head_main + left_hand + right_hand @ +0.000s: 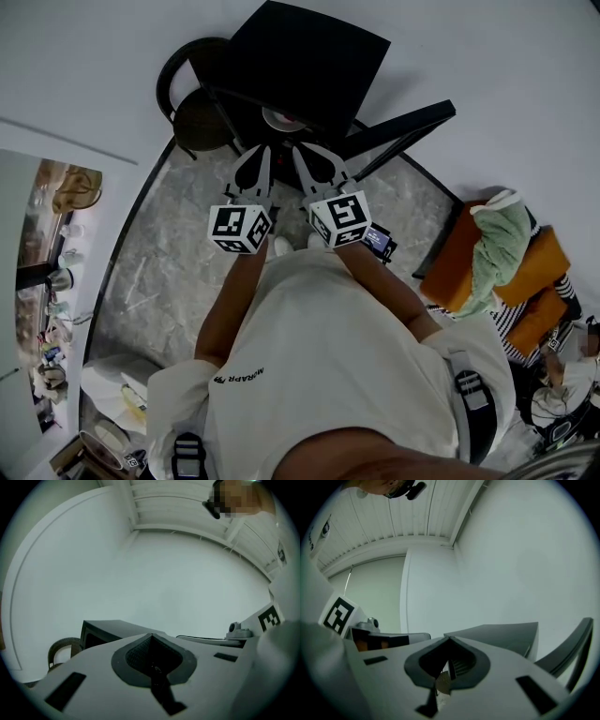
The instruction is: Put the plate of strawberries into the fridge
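A black mini fridge (pixel 305 56) stands on the floor just ahead of me, its door (pixel 403 127) swung open to the right. In its dark opening, a small pale dish with red on it (pixel 281 119) shows; I cannot make out more of it. My left gripper (pixel 266 150) and right gripper (pixel 300 152) are side by side just in front of that opening, both shut and holding nothing. The left gripper view has its jaws (pixel 151 637) pressed together, with the fridge (pixel 101 630) behind. The right gripper's (pixel 450 640) own view shows the fridge top (pixel 501 637).
A round black chair (pixel 192 108) stands left of the fridge on the grey marbled floor (pixel 178 253). Orange cushions (pixel 534 272) with a green cloth (pixel 497 244) lie at the right. A cluttered shelf (pixel 56 281) runs along the left, and a white wall rises behind.
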`<act>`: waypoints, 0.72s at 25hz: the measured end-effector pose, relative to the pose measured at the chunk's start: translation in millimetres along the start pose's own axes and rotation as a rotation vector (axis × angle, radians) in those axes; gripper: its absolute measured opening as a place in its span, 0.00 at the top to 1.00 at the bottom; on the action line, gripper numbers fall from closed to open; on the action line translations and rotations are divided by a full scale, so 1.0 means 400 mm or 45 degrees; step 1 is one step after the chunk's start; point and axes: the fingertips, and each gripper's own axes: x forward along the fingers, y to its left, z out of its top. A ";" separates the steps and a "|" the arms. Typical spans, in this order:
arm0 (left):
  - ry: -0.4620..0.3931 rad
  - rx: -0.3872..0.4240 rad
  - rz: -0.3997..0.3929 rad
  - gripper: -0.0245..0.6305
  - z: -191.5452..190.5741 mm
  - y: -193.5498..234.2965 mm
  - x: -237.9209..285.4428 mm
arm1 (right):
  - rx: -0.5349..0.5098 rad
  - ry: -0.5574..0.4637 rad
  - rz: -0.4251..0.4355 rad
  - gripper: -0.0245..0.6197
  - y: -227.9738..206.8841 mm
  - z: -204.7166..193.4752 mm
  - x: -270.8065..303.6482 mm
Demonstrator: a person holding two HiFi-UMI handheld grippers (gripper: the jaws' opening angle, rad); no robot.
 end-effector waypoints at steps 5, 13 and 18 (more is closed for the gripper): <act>-0.028 0.137 0.005 0.96 0.034 -0.027 -0.016 | -0.008 -0.050 0.016 0.94 0.018 0.039 -0.006; -0.082 0.251 0.022 0.96 0.094 -0.076 -0.048 | 0.005 -0.076 0.009 0.94 0.021 0.074 -0.026; -0.094 0.306 0.049 0.96 0.115 -0.077 -0.066 | -0.007 -0.091 0.020 0.94 0.035 0.089 -0.032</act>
